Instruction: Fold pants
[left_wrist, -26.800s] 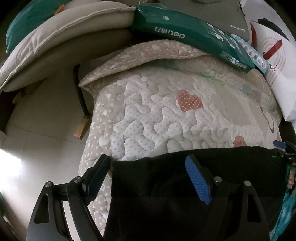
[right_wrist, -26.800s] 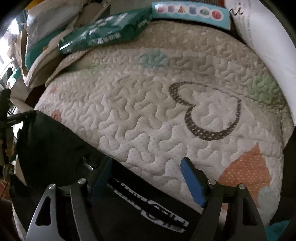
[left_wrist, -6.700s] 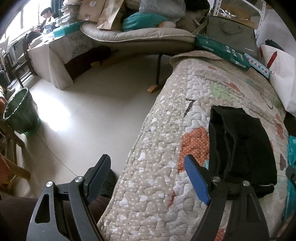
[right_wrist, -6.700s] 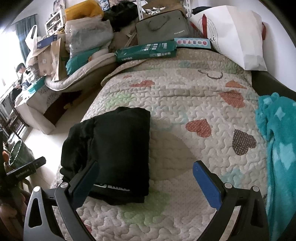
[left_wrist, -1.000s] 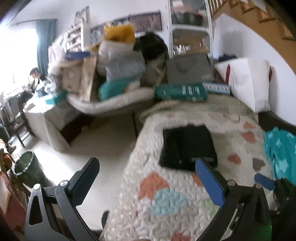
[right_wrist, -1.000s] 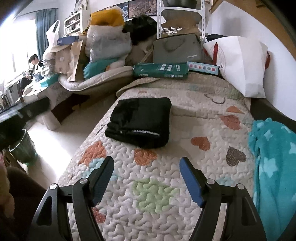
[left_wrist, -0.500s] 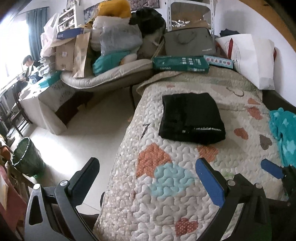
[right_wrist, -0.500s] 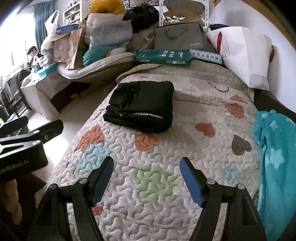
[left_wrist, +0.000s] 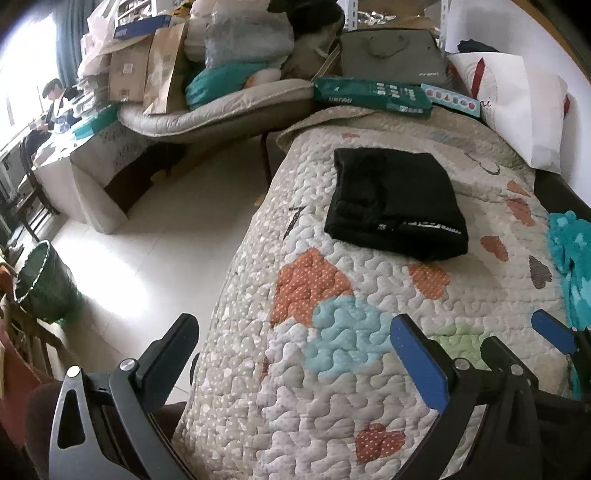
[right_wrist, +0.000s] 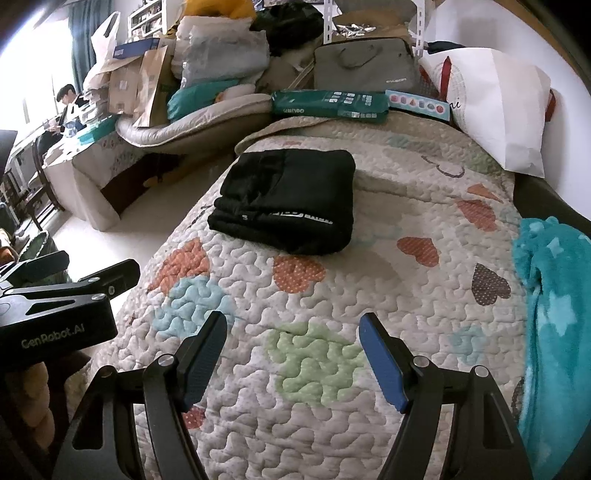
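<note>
Quilt (right_wrist: 332, 369) unchanged, folded pants (right_wrist: 291, 199) unmoved, both grippers drawn nearer, jaws apart

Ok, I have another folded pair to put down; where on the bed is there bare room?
Bare quilt lies between the folded black pants and both open claws, bordered by the teal blanket. Another patch lies between pants and white pillow. The head end is crowded with boxes.

both wrist views look forward down the quilted bed (left_wrist: 369, 387) from its near end, left view set further left (floor showing); both share the folded pants (right_wrist: 288, 199).
</note>
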